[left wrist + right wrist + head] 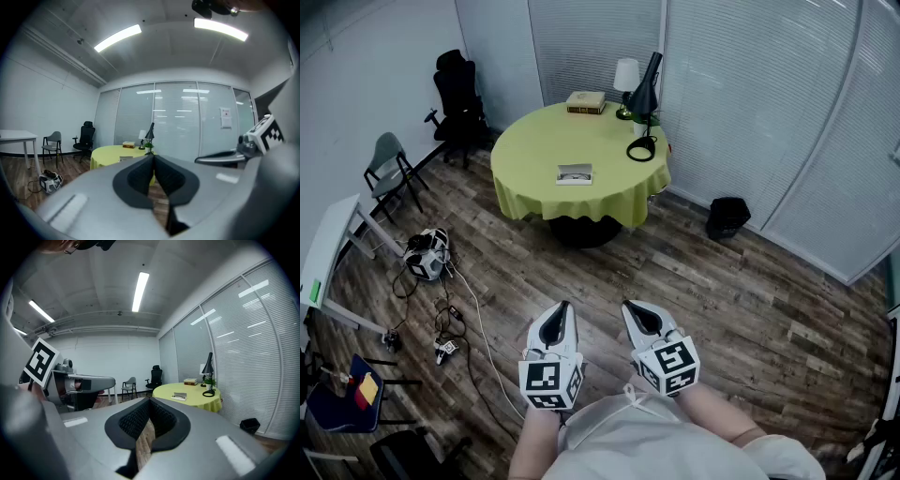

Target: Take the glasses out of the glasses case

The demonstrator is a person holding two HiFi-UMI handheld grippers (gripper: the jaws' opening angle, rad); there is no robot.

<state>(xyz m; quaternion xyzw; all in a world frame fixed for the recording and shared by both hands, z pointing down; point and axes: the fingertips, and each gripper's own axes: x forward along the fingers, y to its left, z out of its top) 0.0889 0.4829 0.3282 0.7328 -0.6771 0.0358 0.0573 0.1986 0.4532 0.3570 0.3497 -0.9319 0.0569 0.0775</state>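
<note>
A pale glasses case (574, 173) lies on the round table with a yellow cloth (534, 141), far across the room; dark glasses seem to lie in it. Both grippers are held close to the person's body, well short of the table. My left gripper (564, 307) is shut with nothing in it, tips together (153, 157). Beside it, my right gripper (628, 306) is likewise shut and empty (149, 401). The case (178, 396) shows small in the right gripper view, and the table (112, 153) shows beyond the left jaws.
On the table stand a book (586, 101), a black desk lamp (645, 89) and a white lamp (626, 75). A black office chair (459, 94), a grey chair (389, 164), floor cables with a device (427, 253), a white desk (328, 253) and a black bin (728, 216) surround it.
</note>
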